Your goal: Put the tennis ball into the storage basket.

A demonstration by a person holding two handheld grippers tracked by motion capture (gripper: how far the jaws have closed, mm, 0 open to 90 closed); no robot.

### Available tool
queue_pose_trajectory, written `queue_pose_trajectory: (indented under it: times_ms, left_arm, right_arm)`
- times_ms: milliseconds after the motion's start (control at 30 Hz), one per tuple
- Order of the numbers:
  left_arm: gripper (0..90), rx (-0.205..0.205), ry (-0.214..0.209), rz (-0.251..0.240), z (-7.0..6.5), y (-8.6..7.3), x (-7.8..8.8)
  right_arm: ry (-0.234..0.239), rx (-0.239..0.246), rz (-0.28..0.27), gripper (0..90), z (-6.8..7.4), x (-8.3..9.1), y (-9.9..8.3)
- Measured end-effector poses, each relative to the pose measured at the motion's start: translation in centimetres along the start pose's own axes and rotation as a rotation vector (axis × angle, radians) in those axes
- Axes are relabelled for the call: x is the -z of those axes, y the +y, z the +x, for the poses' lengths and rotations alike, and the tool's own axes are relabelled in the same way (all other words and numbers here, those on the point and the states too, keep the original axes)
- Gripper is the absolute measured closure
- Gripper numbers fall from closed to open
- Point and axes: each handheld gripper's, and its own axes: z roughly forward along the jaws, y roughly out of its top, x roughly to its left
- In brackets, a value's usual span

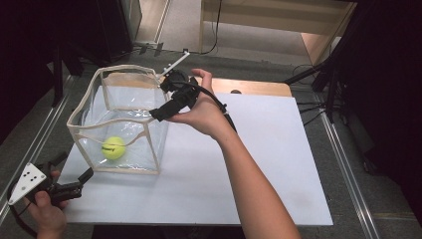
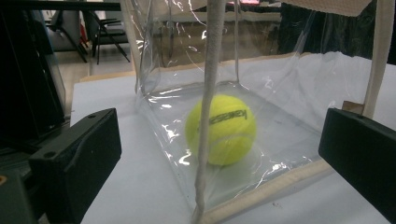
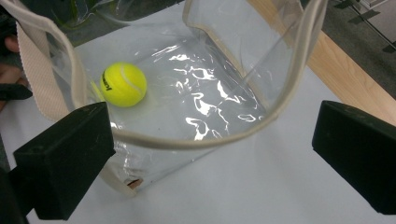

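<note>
High view: ball lies in the clear bag, both claws released

High view shows us at the moment just after the drop, as we judge it. Our right claw (image 1: pixel 158 113) hangs over the near rim of the clear bag (image 1: pixel 130 70) with its jaws spread wide and nothing between them. The tennis ball (image 1: pixel 113 148) lies below and to the left of that claw, on the bag's floor near the front corner.

Our left claw (image 1: pixel 85 175) sits low on the white tabletop (image 1: pixel 259 164), just in front of the bag's near bottom corner. In the left gripper view its jaws stand apart, and the bag's corner seam rises between them without being pinched.

The ball (image 2: pixel 221 129) is bright yellow-green felt with dark lettering and a pale seam, resting on the bag's floor. The bag (image 3: pixel 280 70) is glossy, wrinkled plastic with cream fabric edging; its mouth stands open, though the rim sags.

Next, we think, the right claw should lift clear of the rim without snagging the edging.
</note>
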Motion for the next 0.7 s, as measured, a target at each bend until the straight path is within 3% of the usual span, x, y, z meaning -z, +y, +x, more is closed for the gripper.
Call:
queue_pose_trajectory:
  times_ms: [400, 700]
  left_arm:
    - [0.0, -0.005, 0.000, 0.006, 0.0, 0.0, -0.1]
    - [0.0, 0.003, 0.001, 0.001, 0.1, 0.0, 0.0]
  right_arm:
    - [-0.025, -0.006, -0.024, 0.0, -0.2, 0.5, -3.8]
    - [-0.027, -0.029, -0.040, 0.0, 0.4, -1.1, -6.4]
